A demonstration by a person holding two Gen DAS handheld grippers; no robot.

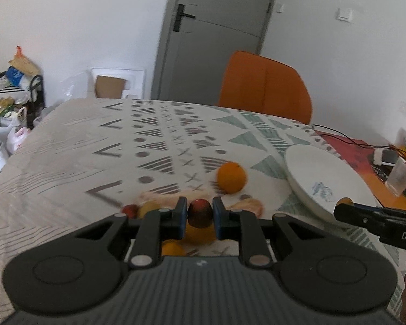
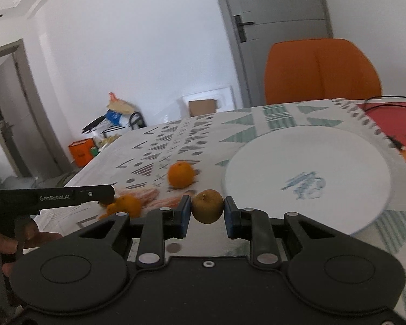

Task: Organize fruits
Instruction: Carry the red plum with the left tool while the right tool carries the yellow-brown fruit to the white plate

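Fruits are mid-sort: the left tool (image 1: 199, 214) is clenched on a dark red fruit (image 1: 200, 212), the right tool (image 2: 207, 211) on a brownish fruit (image 2: 207, 206), both lifted above the surface (image 1: 67, 146). Round skins between narrow pads could squirt out and roll. Beyond, loose oranges (image 2: 128, 204) crowd the left tool; a careless swing might knock them. Farther, an orange (image 2: 180, 174) sits near the empty plate (image 2: 307, 180).

Three oranges (image 2: 180, 174) (maybe more), one plate (image 2: 305, 178).
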